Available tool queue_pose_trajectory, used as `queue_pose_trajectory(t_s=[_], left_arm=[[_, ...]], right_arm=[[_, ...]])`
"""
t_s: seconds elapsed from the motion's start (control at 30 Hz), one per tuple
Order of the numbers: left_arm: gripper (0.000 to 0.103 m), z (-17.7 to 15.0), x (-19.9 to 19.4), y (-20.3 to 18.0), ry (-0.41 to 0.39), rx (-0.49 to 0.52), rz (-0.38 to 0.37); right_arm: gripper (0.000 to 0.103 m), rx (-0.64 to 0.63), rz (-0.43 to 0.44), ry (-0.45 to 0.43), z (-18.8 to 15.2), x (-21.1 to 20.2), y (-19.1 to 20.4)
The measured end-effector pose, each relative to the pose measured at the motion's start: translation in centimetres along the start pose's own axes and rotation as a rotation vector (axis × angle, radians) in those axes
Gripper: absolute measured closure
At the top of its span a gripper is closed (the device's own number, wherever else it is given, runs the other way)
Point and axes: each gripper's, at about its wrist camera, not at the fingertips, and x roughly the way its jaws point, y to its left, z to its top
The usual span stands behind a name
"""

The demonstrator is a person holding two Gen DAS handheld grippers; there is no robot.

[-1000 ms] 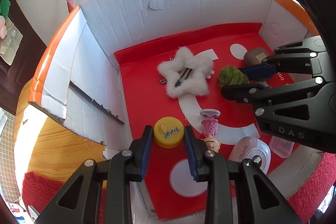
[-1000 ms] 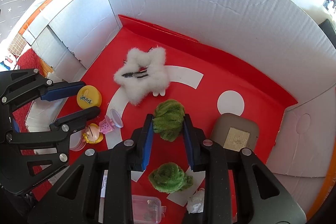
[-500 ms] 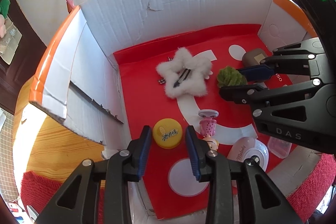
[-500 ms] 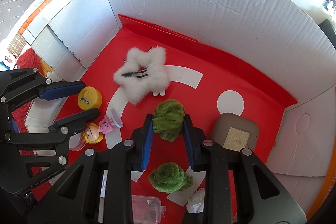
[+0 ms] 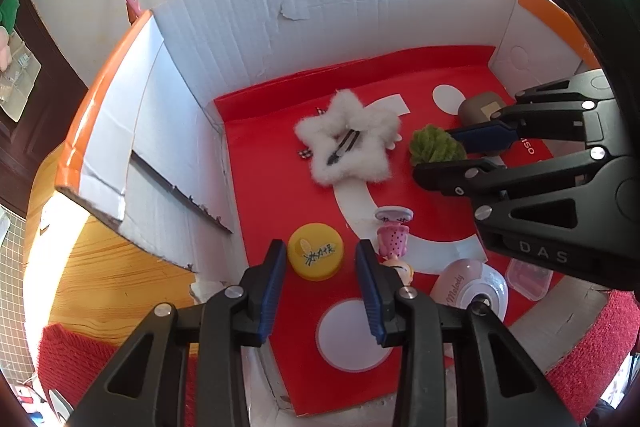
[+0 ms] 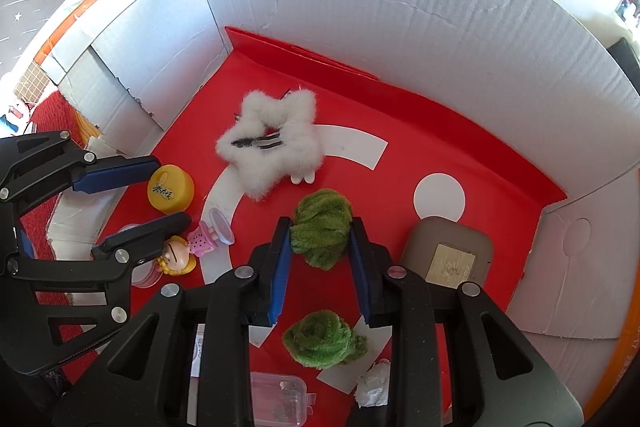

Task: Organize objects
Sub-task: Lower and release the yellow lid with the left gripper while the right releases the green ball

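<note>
inside, red floor (image 5: 280, 155) of white-walled box (image 6: 400, 7); left tool (image 5: 321, 269) apart, right tool (image 6: 320, 255) on green pompom (image 6: 322, 227).

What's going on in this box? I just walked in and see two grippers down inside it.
A person is sorting small items in a cardboard box with two handheld grippers. The right gripper is shut on a green fuzzy ball. The left gripper has just been opening around a yellow cap, which sits on the red floor with gaps on both sides. A white fluffy star and a small doll lie nearby.
</note>
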Motion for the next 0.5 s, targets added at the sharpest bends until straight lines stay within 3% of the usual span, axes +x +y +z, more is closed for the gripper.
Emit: queue_pose_trajectory(t_s=[0.5], left_arm=[[0.064,0.02,-0.14,0.29,-0.001,-0.002,-0.006]], right_arm=[[0.076,0.0,-0.002,0.002,-0.2,0.05,-0.1]])
